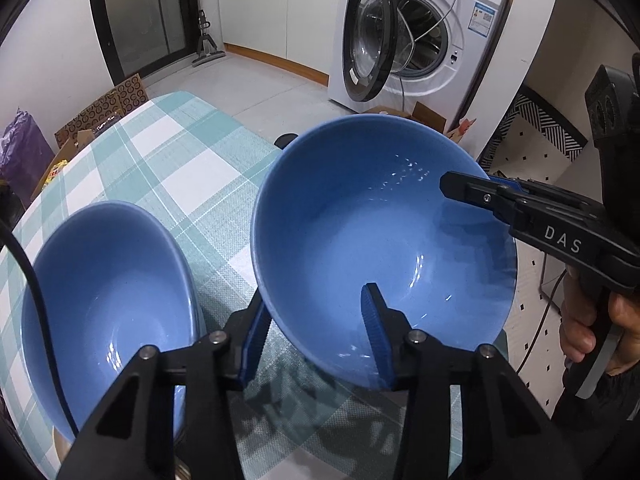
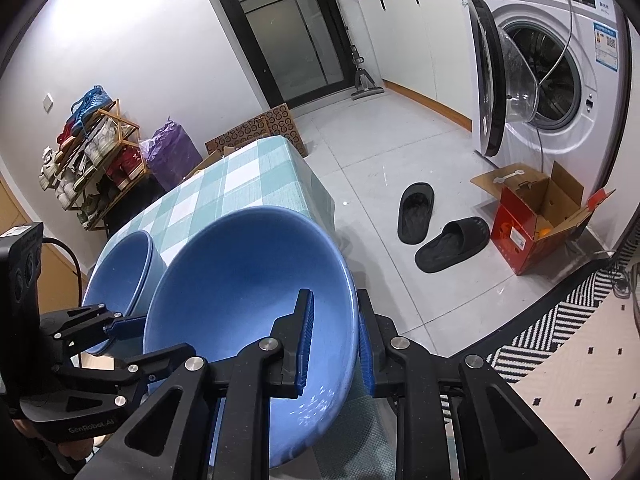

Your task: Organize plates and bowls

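Both the left gripper (image 1: pixel 320 344) and right gripper (image 2: pixel 334 344) clamp the rim of a tilted blue bowl (image 1: pixel 380 248) at frame centre, beside a second blue bowl (image 1: pixel 108 304) on the checked tablecloth (image 1: pixel 180 160).

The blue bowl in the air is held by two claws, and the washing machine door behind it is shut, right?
Not quite. The washing machine door is open, swung wide in the right wrist view. The rest holds: the left claw and right claw both grip the blue bowl.
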The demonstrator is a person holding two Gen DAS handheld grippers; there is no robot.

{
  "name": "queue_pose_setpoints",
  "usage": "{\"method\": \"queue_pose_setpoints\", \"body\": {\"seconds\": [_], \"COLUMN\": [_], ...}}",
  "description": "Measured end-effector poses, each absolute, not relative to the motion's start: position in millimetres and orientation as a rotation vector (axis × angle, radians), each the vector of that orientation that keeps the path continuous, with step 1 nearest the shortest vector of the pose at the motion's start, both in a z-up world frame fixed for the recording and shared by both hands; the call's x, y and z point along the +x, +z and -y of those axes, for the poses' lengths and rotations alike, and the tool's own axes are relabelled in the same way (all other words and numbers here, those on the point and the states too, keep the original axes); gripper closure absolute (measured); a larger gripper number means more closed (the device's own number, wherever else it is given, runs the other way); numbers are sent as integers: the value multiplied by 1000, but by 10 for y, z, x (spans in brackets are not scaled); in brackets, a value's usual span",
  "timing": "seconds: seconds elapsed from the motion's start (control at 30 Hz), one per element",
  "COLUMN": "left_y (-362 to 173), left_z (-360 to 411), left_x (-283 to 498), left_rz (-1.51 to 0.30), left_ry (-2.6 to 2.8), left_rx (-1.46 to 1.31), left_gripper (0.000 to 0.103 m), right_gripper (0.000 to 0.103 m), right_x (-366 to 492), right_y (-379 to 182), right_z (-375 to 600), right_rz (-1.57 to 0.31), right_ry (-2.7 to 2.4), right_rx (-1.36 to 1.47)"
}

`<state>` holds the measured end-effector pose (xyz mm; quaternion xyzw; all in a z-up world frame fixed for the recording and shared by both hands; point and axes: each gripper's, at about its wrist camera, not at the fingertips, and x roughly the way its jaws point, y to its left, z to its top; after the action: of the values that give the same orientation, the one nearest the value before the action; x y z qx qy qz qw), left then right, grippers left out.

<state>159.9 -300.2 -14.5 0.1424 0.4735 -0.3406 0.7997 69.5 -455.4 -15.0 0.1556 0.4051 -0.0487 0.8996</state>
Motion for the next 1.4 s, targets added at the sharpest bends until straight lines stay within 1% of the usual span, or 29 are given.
{"method": "queue_pose_setpoints", "body": {"seconds": [0.47,0.93,1.4], "left_y": [111,393,704], "left_z": [2831,2562,2011], "left_x": [1525,1507,1572], "left_rz": [-953,-883,-803], "left_ry": [-719,-703,-627], "left_rx": [253,192,99], "left_gripper": [59,59,59], "right_gripper": [82,82,82], "right_x": [560,522,692], "right_y": [114,557,916], "right_z": [4440,4159,3693], "right_rz": [-779,-718,-693], "right_ry": [-91,-68,-13], "right_rx": [296,218,167]}}
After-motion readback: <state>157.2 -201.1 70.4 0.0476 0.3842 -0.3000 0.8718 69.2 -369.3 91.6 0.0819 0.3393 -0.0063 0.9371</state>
